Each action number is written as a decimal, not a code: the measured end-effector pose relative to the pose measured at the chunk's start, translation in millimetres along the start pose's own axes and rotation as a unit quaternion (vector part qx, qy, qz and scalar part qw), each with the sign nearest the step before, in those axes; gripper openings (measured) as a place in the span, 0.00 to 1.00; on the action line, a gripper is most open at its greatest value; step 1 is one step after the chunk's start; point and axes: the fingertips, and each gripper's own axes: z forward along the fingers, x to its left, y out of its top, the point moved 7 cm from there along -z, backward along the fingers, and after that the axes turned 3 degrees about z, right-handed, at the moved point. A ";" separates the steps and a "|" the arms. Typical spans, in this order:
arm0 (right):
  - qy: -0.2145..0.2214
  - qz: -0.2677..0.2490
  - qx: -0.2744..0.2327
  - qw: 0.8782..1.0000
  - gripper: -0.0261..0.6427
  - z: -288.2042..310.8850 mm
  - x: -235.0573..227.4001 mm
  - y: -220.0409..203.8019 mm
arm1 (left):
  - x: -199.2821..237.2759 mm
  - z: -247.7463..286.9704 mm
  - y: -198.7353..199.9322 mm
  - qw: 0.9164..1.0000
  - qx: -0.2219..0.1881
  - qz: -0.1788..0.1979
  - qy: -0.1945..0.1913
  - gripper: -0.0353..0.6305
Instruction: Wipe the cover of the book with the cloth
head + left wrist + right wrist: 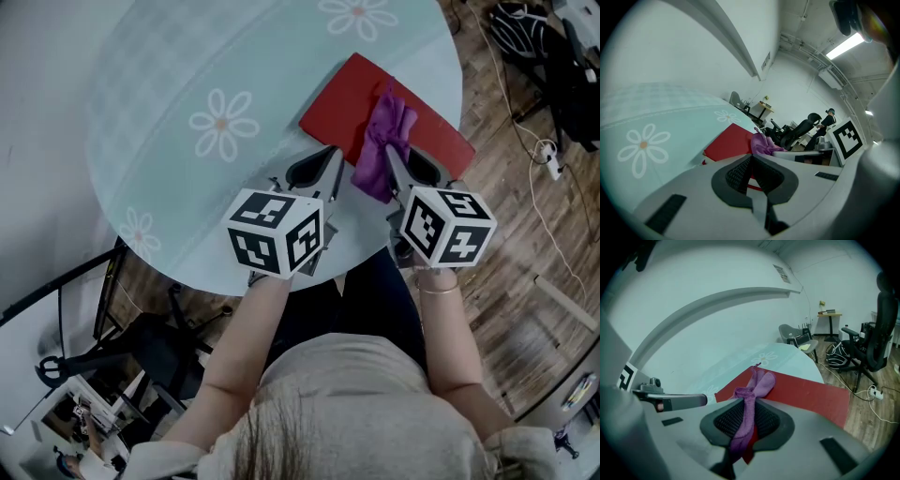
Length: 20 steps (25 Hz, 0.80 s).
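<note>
A red book (342, 98) lies on the round table, near its right edge. A purple cloth (386, 127) rests bunched on the book's cover. My right gripper (389, 157) is shut on the cloth's near end, and the cloth (757, 383) runs out between its fingers (751, 399) onto the book (801, 390). My left gripper (330, 155) is shut with nothing seen between its pads, its tips at the book's near left edge. In the left gripper view that gripper (750, 158) points toward the book (731, 143) and the cloth (761, 144).
The table (187, 94) has a pale teal cover with white flower prints. Wooden floor with cables (539, 155) lies to the right. A black chair frame (141, 347) stands under the table's near left side. Office chairs (874, 343) stand further off.
</note>
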 end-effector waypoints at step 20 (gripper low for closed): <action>-0.058 0.045 -0.033 0.997 0.14 -53.3 -34.7 -21.8 | -56.0 26.3 -11.3 0.994 0.043 0.055 -0.084 0.08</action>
